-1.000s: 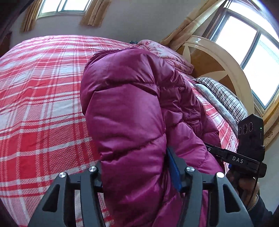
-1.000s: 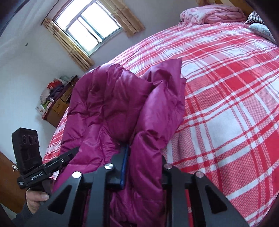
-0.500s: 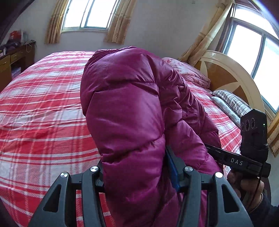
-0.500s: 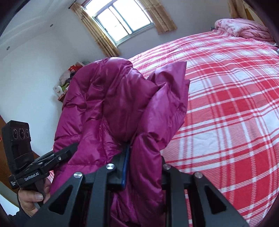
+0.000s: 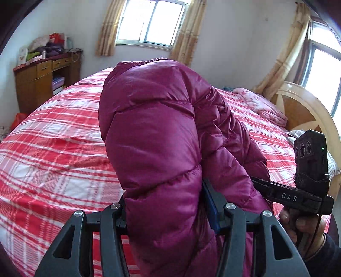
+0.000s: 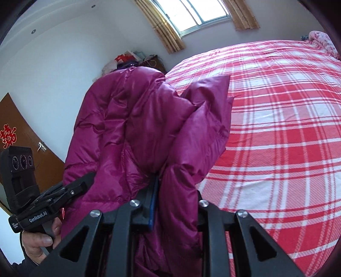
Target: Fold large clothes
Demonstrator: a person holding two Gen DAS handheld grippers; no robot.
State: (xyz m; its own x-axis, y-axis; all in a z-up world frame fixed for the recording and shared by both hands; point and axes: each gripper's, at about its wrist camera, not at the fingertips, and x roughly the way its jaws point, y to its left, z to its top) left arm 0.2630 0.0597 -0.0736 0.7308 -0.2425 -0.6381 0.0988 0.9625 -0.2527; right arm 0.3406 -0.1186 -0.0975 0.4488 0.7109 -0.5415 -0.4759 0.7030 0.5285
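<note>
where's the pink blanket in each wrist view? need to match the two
Left wrist: pink blanket right of centre, bunched on the bed by the headboard, behind the jacket.
Right wrist: pink blanket at the far top-right edge, only a sliver showing.
Shared landmark: the curtained window beyond the bed.

One jacket, two hand-held grippers, perhaps two windows.
</note>
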